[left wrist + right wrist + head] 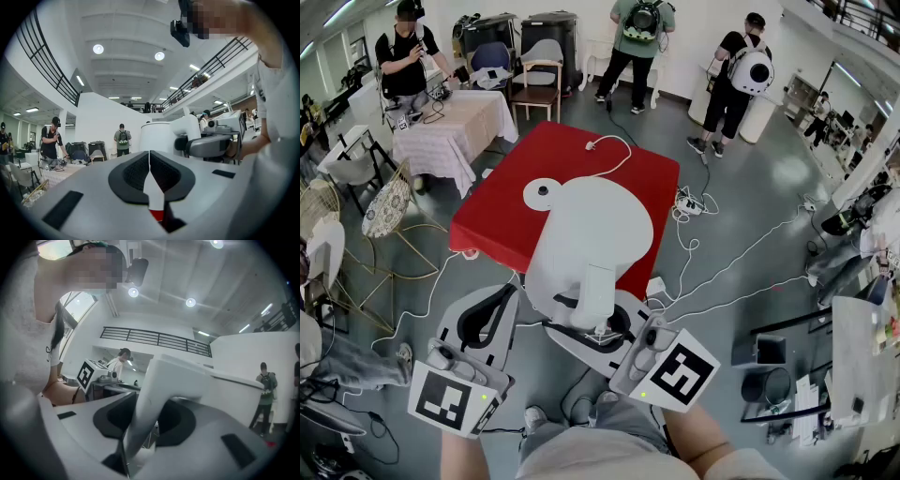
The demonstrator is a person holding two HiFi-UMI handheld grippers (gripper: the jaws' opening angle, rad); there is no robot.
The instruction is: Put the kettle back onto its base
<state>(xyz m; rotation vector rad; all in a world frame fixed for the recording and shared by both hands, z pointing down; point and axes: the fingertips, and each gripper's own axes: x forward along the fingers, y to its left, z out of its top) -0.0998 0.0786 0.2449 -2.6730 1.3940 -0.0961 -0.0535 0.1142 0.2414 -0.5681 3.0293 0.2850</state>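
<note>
A white kettle (600, 225) hangs in the air over the near edge of the red table (502, 230). My right gripper (600, 328) is shut on its handle (154, 404), which fills the gap between the jaws in the right gripper view. The round white base (546, 193) lies flat on the table, left of and beyond the kettle, with its cord (614, 155) trailing to the far edge. My left gripper (499, 302) hovers off the table's near left corner, shut with nothing in it. The left gripper view shows the kettle (159, 136) to its right.
A power strip (689, 202) and several cables lie on the grey floor right of the table. A table with a checked cloth (455, 127) and chairs (539, 84) stand at the back left. Several people stand around the room's far side.
</note>
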